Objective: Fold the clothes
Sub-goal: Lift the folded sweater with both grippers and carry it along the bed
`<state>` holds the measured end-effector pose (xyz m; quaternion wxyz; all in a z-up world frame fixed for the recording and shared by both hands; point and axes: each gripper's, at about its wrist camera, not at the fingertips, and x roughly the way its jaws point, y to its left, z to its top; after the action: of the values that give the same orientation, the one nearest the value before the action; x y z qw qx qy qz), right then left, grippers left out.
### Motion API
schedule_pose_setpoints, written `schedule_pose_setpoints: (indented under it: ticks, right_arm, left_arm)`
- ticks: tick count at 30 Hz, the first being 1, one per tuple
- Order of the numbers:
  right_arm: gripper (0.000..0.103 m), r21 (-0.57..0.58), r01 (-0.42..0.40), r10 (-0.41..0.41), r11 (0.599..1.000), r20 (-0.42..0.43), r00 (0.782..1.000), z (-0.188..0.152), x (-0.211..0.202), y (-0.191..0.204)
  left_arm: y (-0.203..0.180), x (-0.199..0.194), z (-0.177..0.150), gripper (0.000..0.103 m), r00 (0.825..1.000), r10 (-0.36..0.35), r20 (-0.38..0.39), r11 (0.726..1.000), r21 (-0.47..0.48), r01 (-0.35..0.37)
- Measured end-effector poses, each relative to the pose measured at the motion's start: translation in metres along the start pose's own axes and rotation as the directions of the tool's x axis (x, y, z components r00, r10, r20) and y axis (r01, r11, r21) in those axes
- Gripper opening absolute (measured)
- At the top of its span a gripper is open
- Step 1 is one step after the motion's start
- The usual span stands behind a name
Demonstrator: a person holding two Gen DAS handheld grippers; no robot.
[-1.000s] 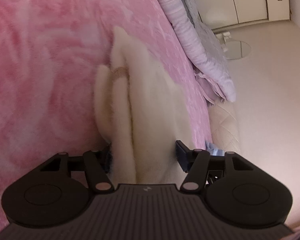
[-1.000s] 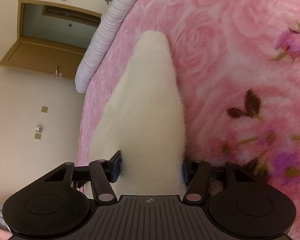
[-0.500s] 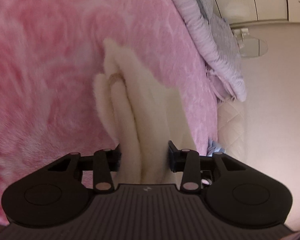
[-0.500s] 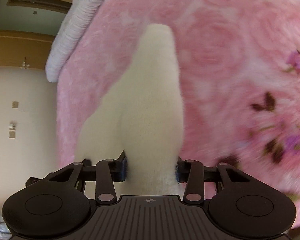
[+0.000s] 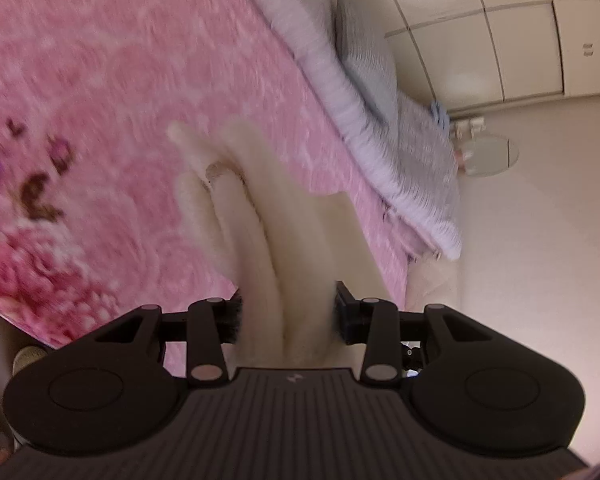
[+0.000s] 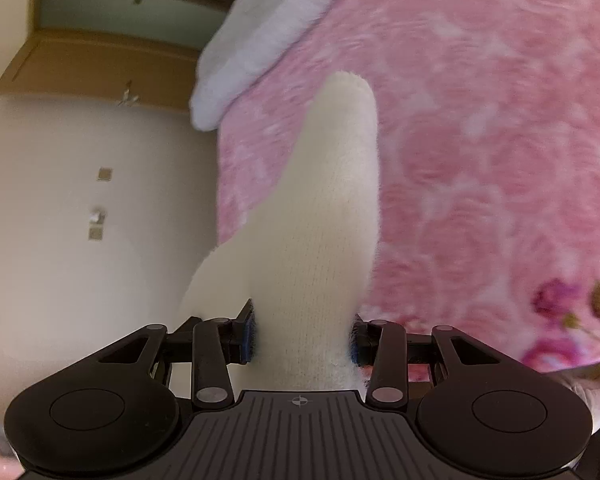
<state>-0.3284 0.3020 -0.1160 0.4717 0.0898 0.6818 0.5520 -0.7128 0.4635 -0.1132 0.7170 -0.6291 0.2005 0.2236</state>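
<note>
Two grippers clamp one cream garment (image 6: 320,240) | left gripper (image 5: 288,312) pinches bunched folds, right gripper (image 6: 302,336) a knit end | garment trails toward 12 o'clock over pink blanket (image 5: 100,80) | risk: fuzzy knit slips, uneven lift skews fold

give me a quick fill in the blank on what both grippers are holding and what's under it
1. Both the left gripper and the right gripper are shut on a fuzzy ____-coloured garment.
2. Under the garment lies a ____ blanket with a rose pattern.
3. In the left wrist view, a ____ pillow lies along the blanket's edge.

Missing words: cream; pink; striped
</note>
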Motion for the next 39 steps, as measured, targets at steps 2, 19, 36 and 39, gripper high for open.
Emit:
schedule_pose_setpoints:
  ticks: [2,19,36,39]
  right_arm:
    - [0.04,-0.018,-0.007,0.007,1.0,-0.02,1.0,0.002,0.011,0.014]
    - [0.041,-0.217,-0.066,0.009,0.974,-0.253,0.967,0.033,0.12,0.086]
    - [0.041,-0.084,-0.014,0.003,0.996,-0.138,0.99,0.021,0.366,0.189]
    - [0.041,-0.055,-0.026,0.021,0.998,-0.095,0.995,0.024,0.417,0.212]
  left_arm:
    - [0.0,-0.014,0.005,0.035,0.999,0.002,0.033,1.0,-0.014,-0.002]
    - [0.051,-0.082,0.031,0.035,0.955,0.05,0.292,0.977,-0.214,0.014]
    - [0.202,-0.17,0.305,0.035,0.993,0.059,0.105,0.993,-0.107,-0.047]
    - [0.223,-0.187,0.369,0.035,0.995,0.069,0.07,0.997,-0.045,-0.066]
